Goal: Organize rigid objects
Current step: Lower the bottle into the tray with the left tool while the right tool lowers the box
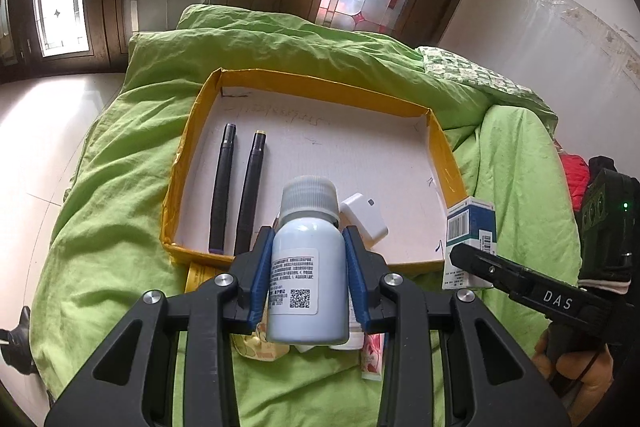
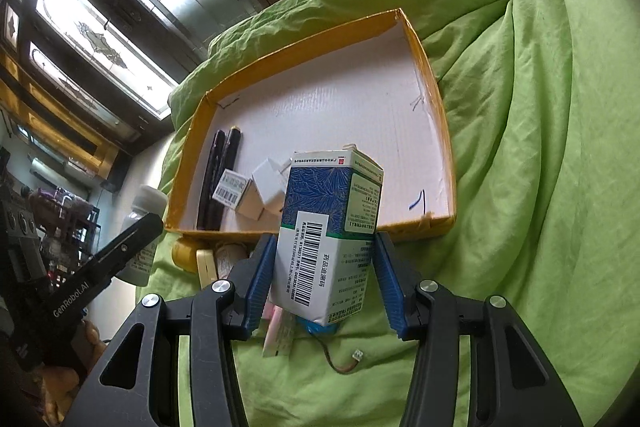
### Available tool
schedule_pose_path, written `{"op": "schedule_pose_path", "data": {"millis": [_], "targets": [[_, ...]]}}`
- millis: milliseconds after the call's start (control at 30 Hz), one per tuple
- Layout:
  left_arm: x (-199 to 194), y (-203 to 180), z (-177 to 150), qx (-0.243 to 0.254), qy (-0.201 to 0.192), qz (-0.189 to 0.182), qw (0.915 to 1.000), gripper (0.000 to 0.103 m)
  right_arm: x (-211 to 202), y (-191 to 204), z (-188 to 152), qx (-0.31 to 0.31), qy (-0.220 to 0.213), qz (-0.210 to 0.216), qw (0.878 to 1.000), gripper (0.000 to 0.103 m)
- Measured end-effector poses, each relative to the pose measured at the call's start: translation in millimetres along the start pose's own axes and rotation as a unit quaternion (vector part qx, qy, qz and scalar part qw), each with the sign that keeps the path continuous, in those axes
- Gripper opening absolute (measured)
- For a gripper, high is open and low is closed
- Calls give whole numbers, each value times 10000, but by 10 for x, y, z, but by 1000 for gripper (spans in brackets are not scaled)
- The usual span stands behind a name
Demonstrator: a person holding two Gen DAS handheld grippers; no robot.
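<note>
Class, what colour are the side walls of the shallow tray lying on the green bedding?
Yellow walls on the tray, white inside; clearest in the left wrist view.

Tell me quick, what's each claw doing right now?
Left gripper: closed on the bottle.
Right gripper: holding the box.

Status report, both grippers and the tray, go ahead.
Left gripper shut on pale blue bottle. Right gripper shut on medicine box. Yellow-rimmed tray ahead, two black pens inside left, right half bare.
</note>
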State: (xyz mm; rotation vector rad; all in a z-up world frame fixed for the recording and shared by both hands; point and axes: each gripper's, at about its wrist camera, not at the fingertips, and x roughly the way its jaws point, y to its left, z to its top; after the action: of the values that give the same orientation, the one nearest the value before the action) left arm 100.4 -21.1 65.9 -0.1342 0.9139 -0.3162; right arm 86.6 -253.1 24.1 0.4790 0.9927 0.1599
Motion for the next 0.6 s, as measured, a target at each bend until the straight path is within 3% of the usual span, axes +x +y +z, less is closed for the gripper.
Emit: {"op": "schedule_pose_path", "data": {"millis": [333,600], "targets": [[363,-10,547,70,57,-53,9999,32,248,4,487,-46,24,-143,9999,44],[983,-71,751,23,445,-36,9990,32,536,-41,609,-172,283,-428,9985,44]]}}
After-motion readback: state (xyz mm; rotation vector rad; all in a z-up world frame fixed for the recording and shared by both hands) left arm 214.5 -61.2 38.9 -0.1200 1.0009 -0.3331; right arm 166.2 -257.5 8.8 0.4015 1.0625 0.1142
